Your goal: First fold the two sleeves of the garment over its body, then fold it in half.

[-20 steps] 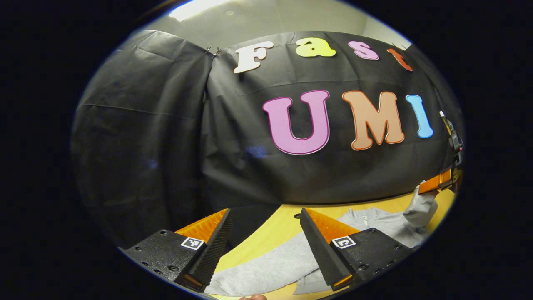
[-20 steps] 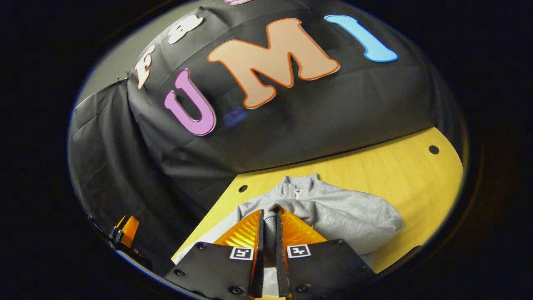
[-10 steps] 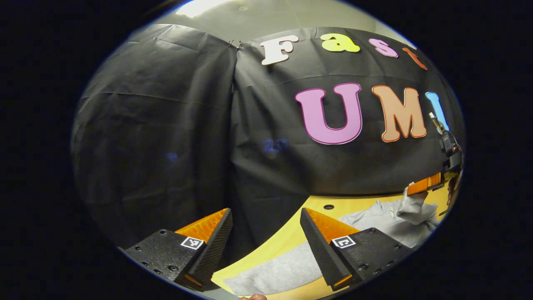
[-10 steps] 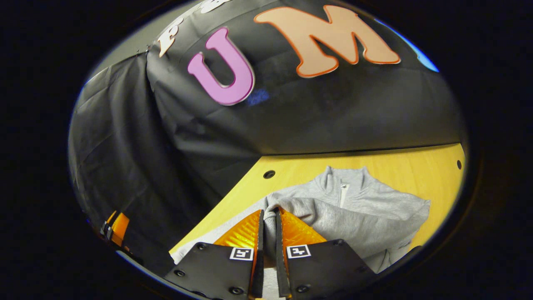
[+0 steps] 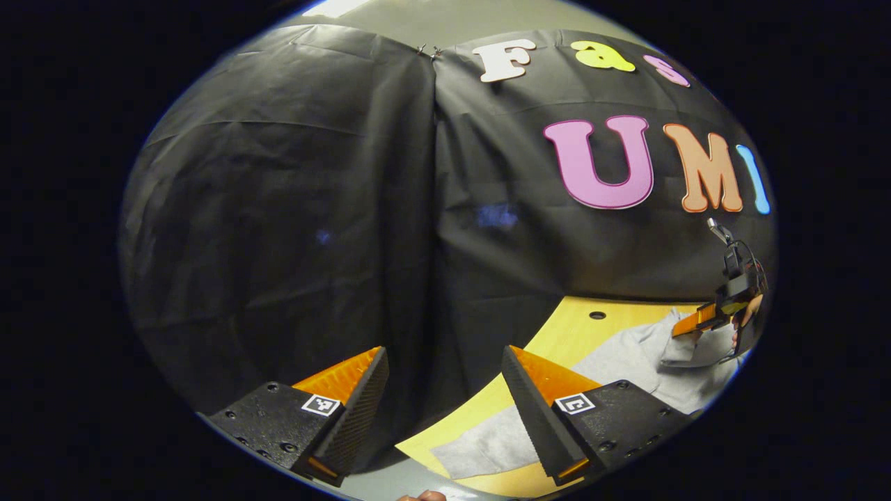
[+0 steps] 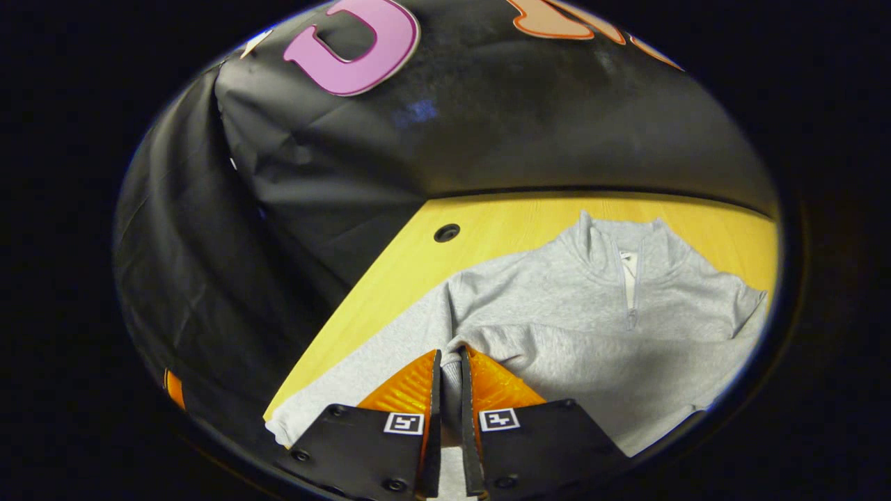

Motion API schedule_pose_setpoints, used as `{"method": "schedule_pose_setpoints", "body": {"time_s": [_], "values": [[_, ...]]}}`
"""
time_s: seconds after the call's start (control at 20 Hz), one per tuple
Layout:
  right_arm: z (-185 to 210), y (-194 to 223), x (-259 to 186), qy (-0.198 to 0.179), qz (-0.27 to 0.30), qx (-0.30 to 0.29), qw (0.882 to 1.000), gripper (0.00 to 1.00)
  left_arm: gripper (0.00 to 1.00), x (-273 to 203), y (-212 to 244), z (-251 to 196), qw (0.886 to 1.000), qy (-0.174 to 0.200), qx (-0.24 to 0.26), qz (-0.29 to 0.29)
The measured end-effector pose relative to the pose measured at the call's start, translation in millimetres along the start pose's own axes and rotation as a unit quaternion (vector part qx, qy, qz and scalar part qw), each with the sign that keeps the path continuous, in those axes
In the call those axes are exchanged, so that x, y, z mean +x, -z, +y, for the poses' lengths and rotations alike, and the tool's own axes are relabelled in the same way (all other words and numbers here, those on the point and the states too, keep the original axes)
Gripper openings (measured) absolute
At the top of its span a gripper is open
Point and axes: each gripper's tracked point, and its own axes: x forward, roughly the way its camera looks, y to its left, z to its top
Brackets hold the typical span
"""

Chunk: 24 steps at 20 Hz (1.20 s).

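Since a second ago the right gripper has carried the pinched sleeve across the chest of the grey sweatshirt, and more of the garment's front now shows in the right gripper view, the zip collar lying toward the far edge of the yellow table; the left gripper's camera has meanwhile swung leftward, so the table has slid to the right of its view. On the left side, the left gripper hangs with its jaws wide apart and nothing between them, past the near left corner of the table, over the black cloth wall. A flat strip of the sweatshirt, probably the other sleeve, lies on the table between its fingers in that view. Farther right in the left gripper view, the right gripper appears small at the edge, gripping a bunched fold of grey fabric above the body. In the right gripper view its orange fingers stand nearly closed, the cuff end of the sleeve clamped between them, the sleeve draped sideways over the sweatshirt's body.
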Motion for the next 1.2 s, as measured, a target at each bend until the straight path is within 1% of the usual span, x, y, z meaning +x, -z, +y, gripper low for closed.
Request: {"method": "schedule_pose_setpoints", "body": {"time_s": [0.05, 0.1, 0.15, 0.2, 0.25, 0.3, 0.35, 0.4, 0.45, 0.6, 0.75, 0.85, 0.9, 1.0, 1.1, 1.2], "values": [[-0.9, 2.3, 4.9, 0.006, 0.008, 0.006, 1.0, 0.15, 0.98, 1.1, 5.1, 2.9, 1.0, -0.001, 0.002, 0.007], [-1.0, 3.7, 11.2, 0.01, 0.014, 0.012, 1.0, 0.15, 0.96, 1.9, 12.5, 3.4, 1.0, -0.001, 0.004, 0.014], [-0.8, 2.3, 12.7, 0.01, 0.015, 0.021, 1.0, 0.09, 0.96, 2.8, 17.7, 3.7, 1.0, 0.002, 0.006, 0.019], [4.6, 3.0, 11.1, 0.001, 0.015, 0.033, 0.999, 0.17, 0.96, 3.7, 23.1, 4.0, 1.0, 0.006, 0.009, 0.024], [8.3, -0.6, -2.7, -0.009, 0.01, 0.041, 0.999, 0.21, 0.95, 5.1, 29.1, 3.3, 0.999, 0.012, 0.009, 0.031], [18.1, -3.5, 2.3, -0.028, 0.005, 0.044, 0.999, 0.4, 0.95, 6.5, 38.2, 1.0, 0.999, 0.023, 0.008, 0.04], [25.2, -4.5, -1.6, -0.036, -0.003, 0.041, 0.998, 0.59, 0.95, 7.0, 48.9, -4.7, 0.998, 0.039, 0.002, 0.054], [34.1, -6.6, -3.2, -0.042, -0.009, 0.035, 0.998, 0.78, 0.99, 8.1, 60.6, -15.0, 0.996, 0.052, -0.005, 0.069], [32.6, -13.5, -10.9, -0.038, -0.019, 0.02, 0.999, 0.97, 0.96, 10.2, 72.1, -20.8, 0.995, 0.06, -0.013, 0.083], [24.7, -17.6, -24.2, -0.024, -0.038, -0.022, 0.999, 0.96, 0.96, 11.3, 106.5, -24.8, 0.99, 0.067, -0.026, 0.123], [22.1, -22.8, -43.4, -0.022, -0.053, -0.045, 0.997, 0.96, 0.96, 11.6, 138.7, -26.5, 0.985, 0.072, -0.018, 0.157], [18.9, -22.9, -59.1, -0.02, -0.061, -0.064, 0.996, 0.96, 0.97, 14.0, 156.3, -28.6, 0.98, 0.082, -0.024, 0.179], [16.6, -21.2, -64.1, -0.017, -0.062, -0.074, 0.995, 0.96, 0.96, 9.0, 168.9, -31.6, 0.975, 0.088, -0.033, 0.2], [11.7, -17.7, -73.5, -0.014, -0.061, -0.085, 0.994, 0.96, 0.97, 10.4, 184.2, -35.6, 0.971, 0.081, -0.049, 0.221], [4.7, -13.8, -83.6, -0.007, -0.06, -0.082, 0.995, 0.96, 0.98, 9.6, 196.1, -35.0, 0.965, 0.074, -0.064, 0.242], [-0.5, -14.9, -94.0, -0.005, -0.063, -0.077, 0.995, 0.96, 0.97, 12.7, 205.9, -35.9, 0.963, 0.067, -0.064, 0.254]]}}
